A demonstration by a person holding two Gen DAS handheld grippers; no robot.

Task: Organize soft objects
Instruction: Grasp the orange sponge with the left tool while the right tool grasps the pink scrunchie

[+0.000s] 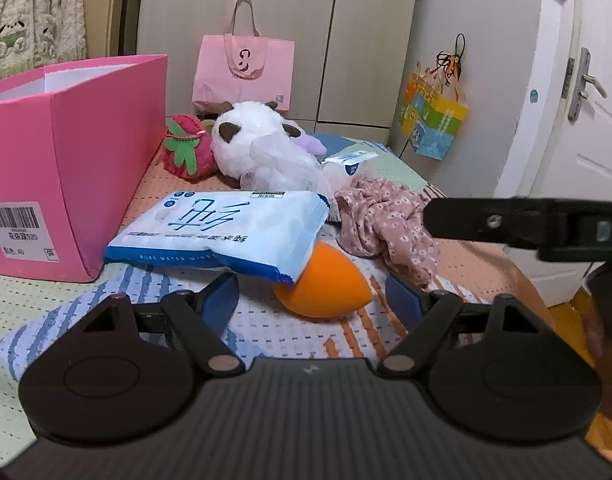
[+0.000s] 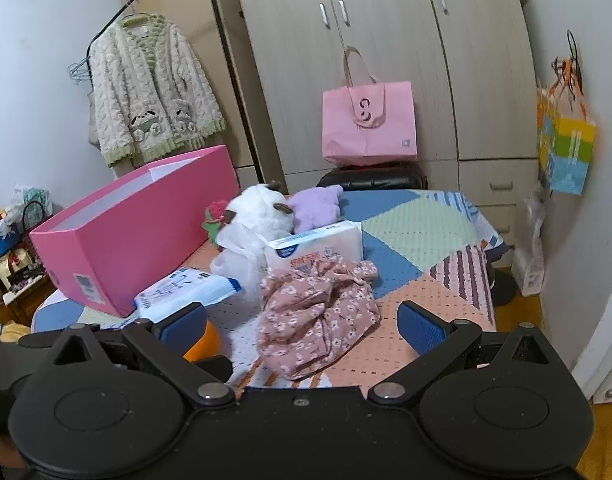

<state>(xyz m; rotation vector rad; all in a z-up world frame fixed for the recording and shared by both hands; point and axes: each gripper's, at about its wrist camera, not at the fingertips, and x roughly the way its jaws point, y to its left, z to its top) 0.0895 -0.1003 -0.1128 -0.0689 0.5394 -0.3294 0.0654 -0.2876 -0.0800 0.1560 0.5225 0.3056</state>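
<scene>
An orange egg-shaped sponge (image 1: 325, 288) lies on the patchwork cloth between the blue pads of my left gripper (image 1: 311, 298), which is open and clear of it. A blue-and-white wipes pack (image 1: 222, 232) rests partly on the sponge. My right gripper (image 2: 302, 324) stands open around the near end of a crumpled pink floral cloth (image 2: 317, 312) without pressing it. Behind are a white plush (image 1: 262, 140), a strawberry plush (image 1: 186, 148), a purple plush (image 2: 315, 208) and a tissue pack (image 2: 317, 246). An open pink box (image 1: 66, 152) stands to the left.
A pink tote bag (image 2: 369, 120) stands against the wardrobe (image 2: 385, 40) behind the table. A colourful bag (image 1: 433, 116) hangs on the right wall near a white door (image 1: 585, 140). A fluffy cardigan (image 2: 150, 88) hangs at the left. The table edge (image 2: 489, 280) drops off on the right.
</scene>
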